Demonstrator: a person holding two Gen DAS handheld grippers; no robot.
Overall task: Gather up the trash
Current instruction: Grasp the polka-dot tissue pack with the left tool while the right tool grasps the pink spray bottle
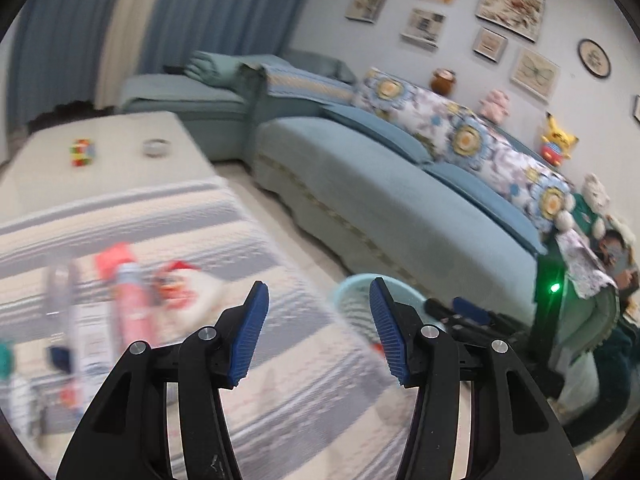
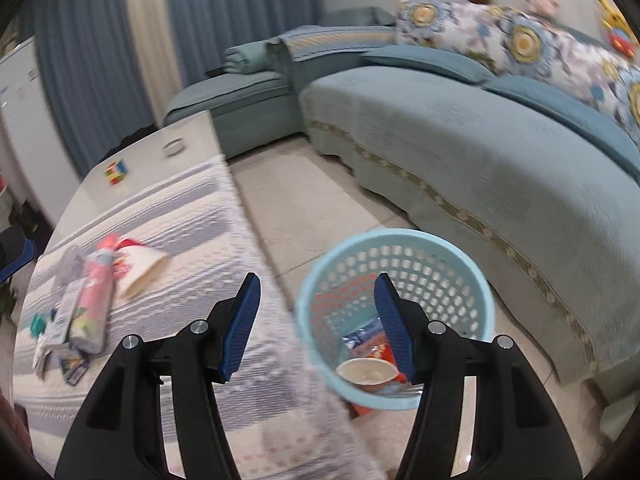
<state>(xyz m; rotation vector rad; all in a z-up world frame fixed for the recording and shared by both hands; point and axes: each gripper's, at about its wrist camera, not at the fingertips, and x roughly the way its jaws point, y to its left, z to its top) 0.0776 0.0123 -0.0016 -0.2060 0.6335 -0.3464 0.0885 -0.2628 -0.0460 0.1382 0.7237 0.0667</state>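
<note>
1. Blue curtains (image 1: pixel 224 4) and a teal sofa (image 1: pixel 400 200) are filling the far side of a living room, with framed pictures (image 1: pixel 510 2) hanging on the wall above and plush toys sitting along the sofa back.
2. Nearer, a low table (image 2: pixel 132 160) is carrying a striped grey-and-white cloth (image 2: pixel 192 216) over its near part; the bare far end is holding a colour cube (image 2: pixel 116 173) and a small round dish (image 2: pixel 174 147).
3. Remaining trash is lying bunched at the cloth's left side: a tipped paper cup (image 2: pixel 140 266), a pink tube (image 2: pixel 94 296), and flat wrappers (image 2: pixel 64 344) beside them, too blurred to identify further.
4. On the tiled floor, between table and sofa, a pale blue basket (image 2: pixel 460 264) is standing upright just beside the table edge, probably so litter can be dropped straight in.
5. Inside it, a round cup (image 2: pixel 366 374) and red and blue packets (image 2: pixel 366 332) are already lying at the bottom, so collection seems partly done.
6. The right gripper (image 2: pixel 316 328) is hanging over the table edge and basket rim, jaws parted and gripping nothing.
7. The left gripper (image 1: pixel 318 328) is pointing across the cloth toward the basket (image 1: pixel 356 292), jaws likewise spread and empty.
8. With both grippers free, the next reach is likely going toward the pile at the left; the tipped cup looks easiest to pinch by its rim.
</note>
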